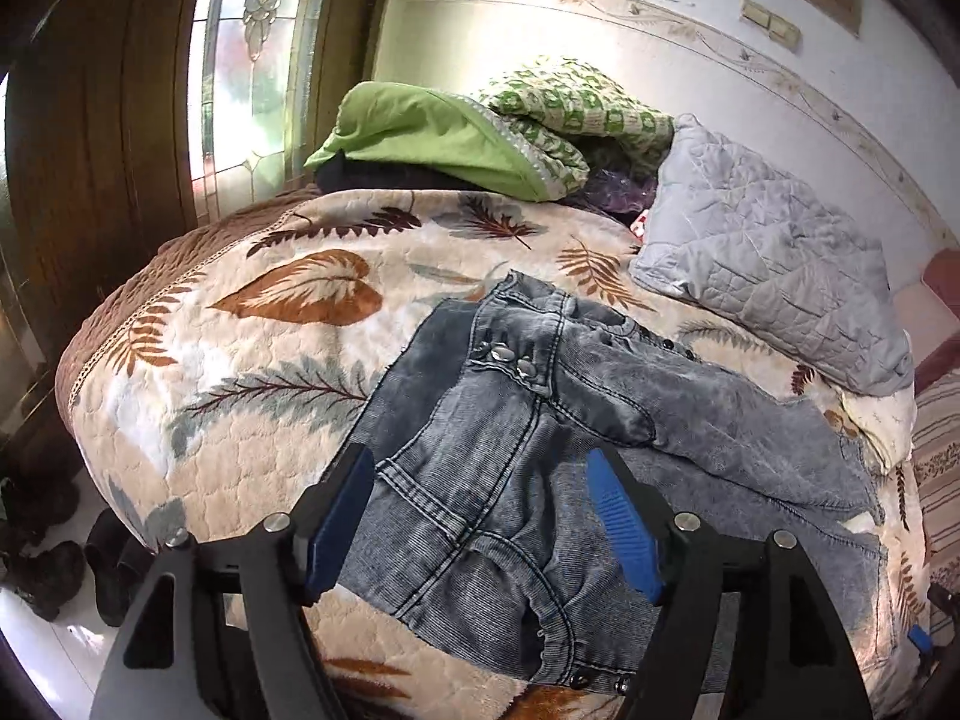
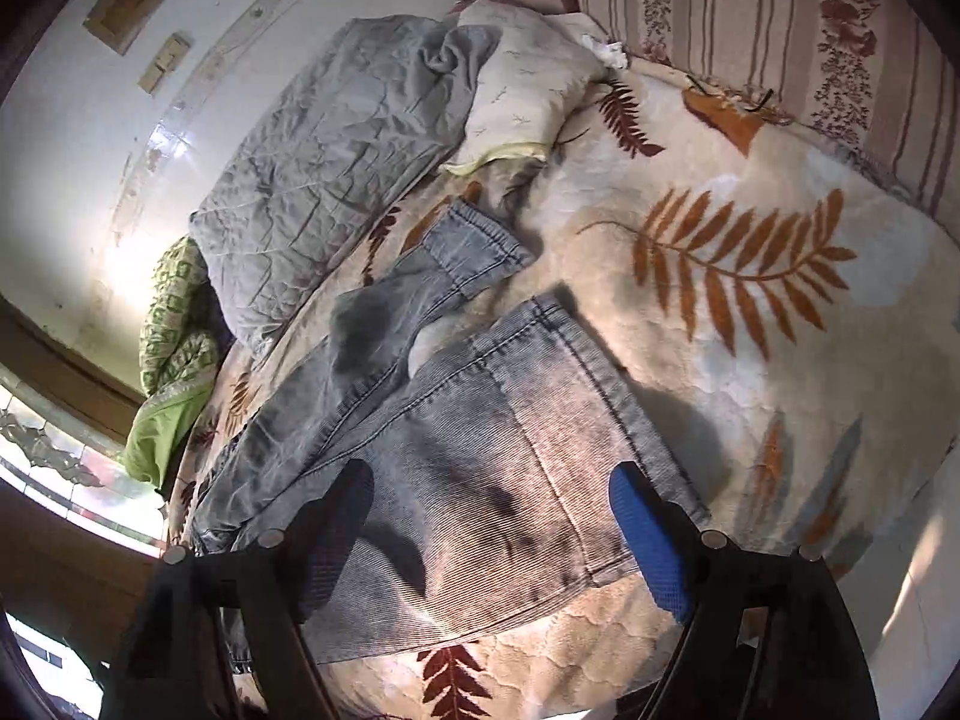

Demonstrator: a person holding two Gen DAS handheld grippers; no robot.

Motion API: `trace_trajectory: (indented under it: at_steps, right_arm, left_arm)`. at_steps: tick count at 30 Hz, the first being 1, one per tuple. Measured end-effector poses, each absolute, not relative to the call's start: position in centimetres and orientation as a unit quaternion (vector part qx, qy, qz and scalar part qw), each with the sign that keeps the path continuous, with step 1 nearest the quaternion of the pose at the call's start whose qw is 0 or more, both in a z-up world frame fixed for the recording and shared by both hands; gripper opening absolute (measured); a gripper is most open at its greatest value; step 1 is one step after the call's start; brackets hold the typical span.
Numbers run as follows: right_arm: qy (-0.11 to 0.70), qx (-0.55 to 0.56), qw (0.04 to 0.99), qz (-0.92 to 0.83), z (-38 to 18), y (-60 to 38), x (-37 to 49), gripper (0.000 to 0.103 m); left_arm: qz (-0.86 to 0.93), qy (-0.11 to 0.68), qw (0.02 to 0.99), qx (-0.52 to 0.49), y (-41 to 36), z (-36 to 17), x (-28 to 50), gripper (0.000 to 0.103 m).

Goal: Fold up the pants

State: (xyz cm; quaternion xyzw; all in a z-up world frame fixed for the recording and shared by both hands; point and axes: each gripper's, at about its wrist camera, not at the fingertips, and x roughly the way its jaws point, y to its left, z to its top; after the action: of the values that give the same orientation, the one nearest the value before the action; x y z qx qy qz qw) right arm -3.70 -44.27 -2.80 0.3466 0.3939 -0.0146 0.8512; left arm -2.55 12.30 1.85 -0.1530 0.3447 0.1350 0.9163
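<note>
Grey washed denim pants [image 1: 540, 438] lie spread on a leaf-patterned bedspread [image 1: 252, 360]. In the left wrist view I see the waist end, with metal buttons and a back pocket. My left gripper [image 1: 480, 468] is open and hovers above the waistband, empty. In the right wrist view the two legs [image 2: 468, 420] run away from me, with the near cuff wide and flat and the far cuff [image 2: 474, 246] smaller. My right gripper [image 2: 492, 480] is open above the near leg, empty.
A grey quilted pillow [image 1: 774, 276] lies beyond the pants, also seen in the right wrist view [image 2: 318, 174]. Green bedding [image 1: 468, 132] is piled at the far side. A cream pillow [image 2: 528, 96] and striped headboard cushion [image 2: 780, 42] lie beyond. Shoes [image 1: 54, 564] sit on the floor.
</note>
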Motion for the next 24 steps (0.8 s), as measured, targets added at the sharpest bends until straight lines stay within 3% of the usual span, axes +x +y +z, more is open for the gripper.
trace_trajectory:
  at_steps: [4, 9, 12, 14, 16, 24]
  right_arm:
    - [0.477, 0.368, 0.797, -0.039, -8.7, -43.5, -1.8, 0.083]
    - [0.405, 0.335, 0.850, -0.043, -4.3, -42.3, -2.9, 0.083]
    - [0.419, 0.316, 0.851, -0.029, -5.1, -41.6, -2.4, 0.087]
    - [0.485, 0.329, 0.809, -0.054, -8.2, -42.3, -1.8, 0.087]
    - [0.462, 0.333, 0.820, -0.052, -7.0, -42.6, -2.0, 0.087]
    - [0.431, 0.346, 0.833, -0.036, -5.5, -43.2, -2.9, 0.087]
  left_arm:
    - [0.136, 0.482, 0.856, -0.128, 12.2, -4.9, 0.4, 0.076]
    - [0.122, 0.439, 0.882, -0.119, 11.5, -3.0, -0.9, 0.079]
    - [0.121, 0.403, 0.901, -0.109, 11.0, -1.3, -1.0, 0.083]
    - [0.115, 0.440, 0.882, -0.122, 11.3, -2.8, 0.0, 0.093]
    - [0.115, 0.513, 0.841, -0.126, 11.8, -5.9, 1.2, 0.094]
    - [0.099, 0.420, 0.894, -0.117, 11.1, -0.6, 0.4, 0.095]
